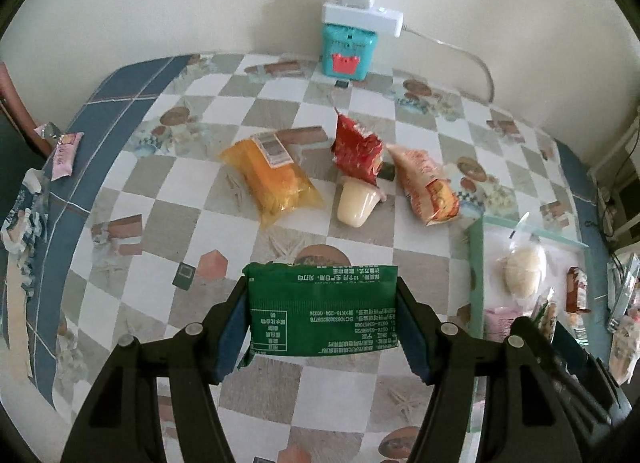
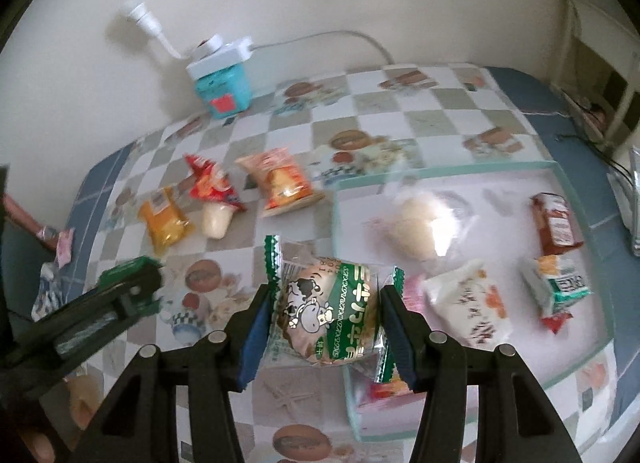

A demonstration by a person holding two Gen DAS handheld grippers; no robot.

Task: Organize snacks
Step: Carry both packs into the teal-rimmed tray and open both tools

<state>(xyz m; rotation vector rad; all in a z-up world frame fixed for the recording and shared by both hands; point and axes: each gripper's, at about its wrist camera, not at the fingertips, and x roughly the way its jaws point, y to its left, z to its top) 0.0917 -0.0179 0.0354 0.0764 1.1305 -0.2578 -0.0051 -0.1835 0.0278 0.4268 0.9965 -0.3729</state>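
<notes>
I'm gripping a green snack packet (image 1: 322, 309) in my left gripper (image 1: 322, 323), pads clamped on both sides, above the checkered tablecloth (image 1: 200, 111). My right gripper (image 2: 326, 327) is squeezing a cow-print biscuit pack (image 2: 326, 313) beside the clear tray (image 2: 576, 367). Yellow bag (image 1: 272, 179), red wrapper (image 1: 356, 153), jelly cup (image 1: 356, 203) and orange pack (image 1: 428, 187) are lying mid-table.

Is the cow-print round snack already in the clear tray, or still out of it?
Out. The right claw grips the cow-print snack by its sides, in front of the clear tray's left wall.
</notes>
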